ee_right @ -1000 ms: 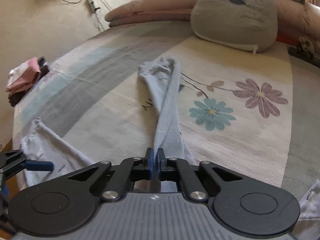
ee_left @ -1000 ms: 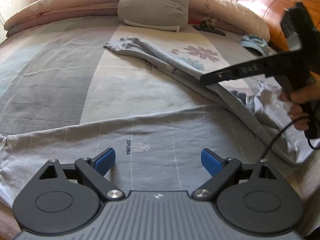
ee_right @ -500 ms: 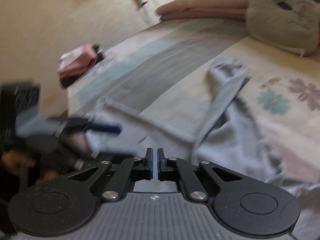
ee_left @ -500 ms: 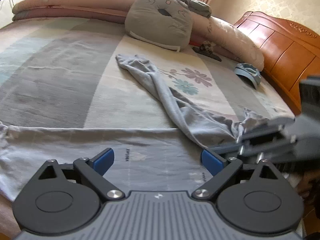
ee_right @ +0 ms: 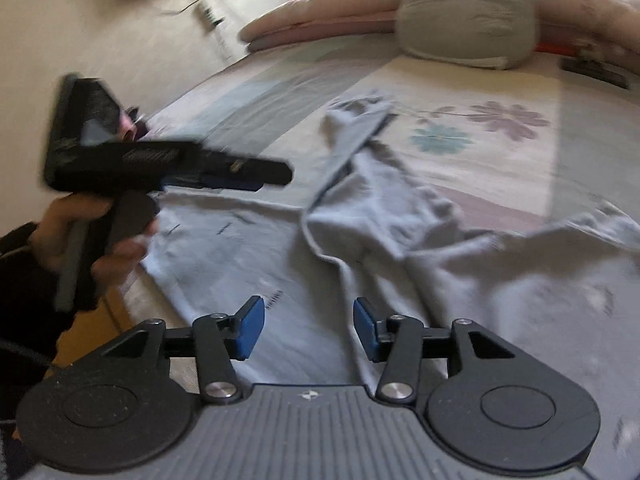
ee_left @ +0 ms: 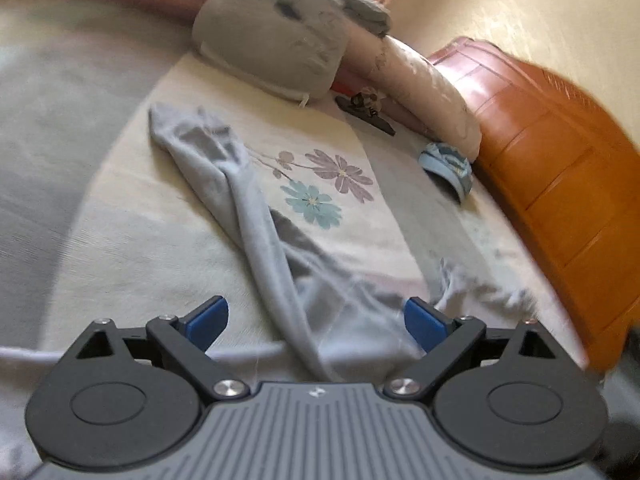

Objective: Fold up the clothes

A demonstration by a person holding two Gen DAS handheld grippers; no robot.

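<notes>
Both your grippers, left [ee_left: 316, 320] and right [ee_right: 309, 330], are spread and empty. Grey long-sleeve top [ee_right: 400, 240] lies rumpled on the bedspread [ee_right: 500, 160], sleeve trailing toward the cat cushion [ee_right: 468, 28]. Probably mid-fold; flatten it next.

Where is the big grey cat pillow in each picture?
Left wrist view: the grey cat pillow sits top centre, behind the light blue garment.
Right wrist view: the pillow sits top right, far across the bed.
Shared landmark: the teal flower print on the bedspread, in front of the pillow in both.
</notes>
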